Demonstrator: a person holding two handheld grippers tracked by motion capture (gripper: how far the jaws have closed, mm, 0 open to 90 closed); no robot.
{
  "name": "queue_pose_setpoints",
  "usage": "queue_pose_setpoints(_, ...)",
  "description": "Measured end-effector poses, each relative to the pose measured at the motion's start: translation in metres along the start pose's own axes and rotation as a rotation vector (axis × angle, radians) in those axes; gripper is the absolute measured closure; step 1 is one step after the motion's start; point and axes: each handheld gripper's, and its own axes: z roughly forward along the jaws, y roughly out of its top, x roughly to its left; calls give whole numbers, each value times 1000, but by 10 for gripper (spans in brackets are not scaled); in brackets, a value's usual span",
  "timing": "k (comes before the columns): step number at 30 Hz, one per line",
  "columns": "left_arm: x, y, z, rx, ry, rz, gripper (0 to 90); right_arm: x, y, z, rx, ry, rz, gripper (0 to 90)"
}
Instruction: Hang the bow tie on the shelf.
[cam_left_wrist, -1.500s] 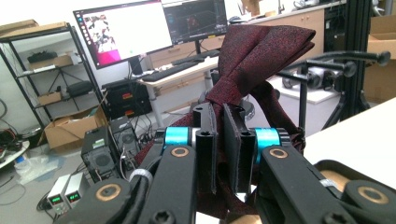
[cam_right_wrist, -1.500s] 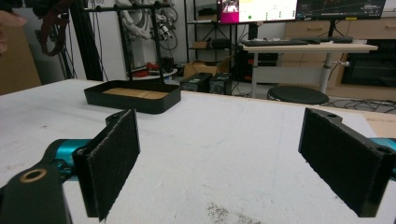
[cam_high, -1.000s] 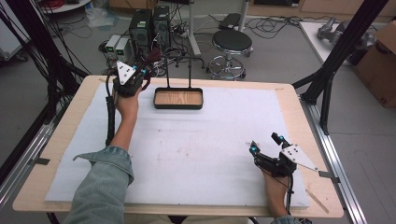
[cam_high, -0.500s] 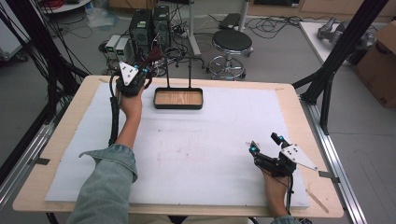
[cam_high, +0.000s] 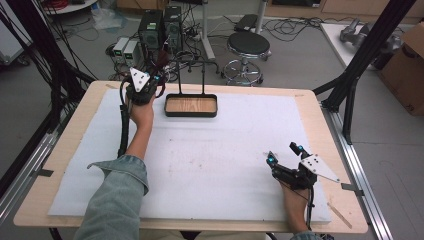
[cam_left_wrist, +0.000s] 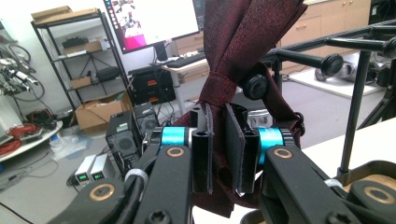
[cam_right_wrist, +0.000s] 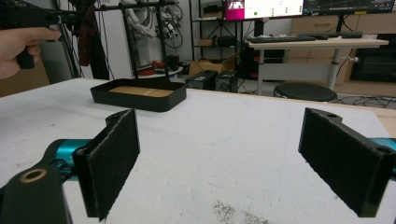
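Nearest the person, the right gripper (cam_high: 282, 154) sits low over the white mat (cam_high: 215, 170) at the table's near right corner, and its jaws stand wide apart with nothing between them; in the right gripper view (cam_right_wrist: 219, 163) bare mat shows in the gap. Further up the table, the left forearm in a denim sleeve (cam_high: 117, 200) reaches out towards the far left. At the far edge of the mat rests the black tray (cam_high: 191, 114) with a wooden floor, and thin black posts of a rack (cam_high: 203, 75) rise from it. Just left of the tray, the left gripper (cam_high: 159, 80) is raised to the rack's bar. In the left gripper view (cam_left_wrist: 218, 151) its jaws are nearly closed, pinching a dark red tie (cam_left_wrist: 243, 42) that hangs down over a black knobbed peg (cam_left_wrist: 255, 86) on the rack.
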Motion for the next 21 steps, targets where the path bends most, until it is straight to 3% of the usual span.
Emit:
queue_pose_setpoints(4,1,-2,-1,16,0,13,799,0,0,0,-1,1,-1,117)
queue_pose_setpoints(21,5,-8,1,53,-12,1,746,0,0,0,0,1,-2,118)
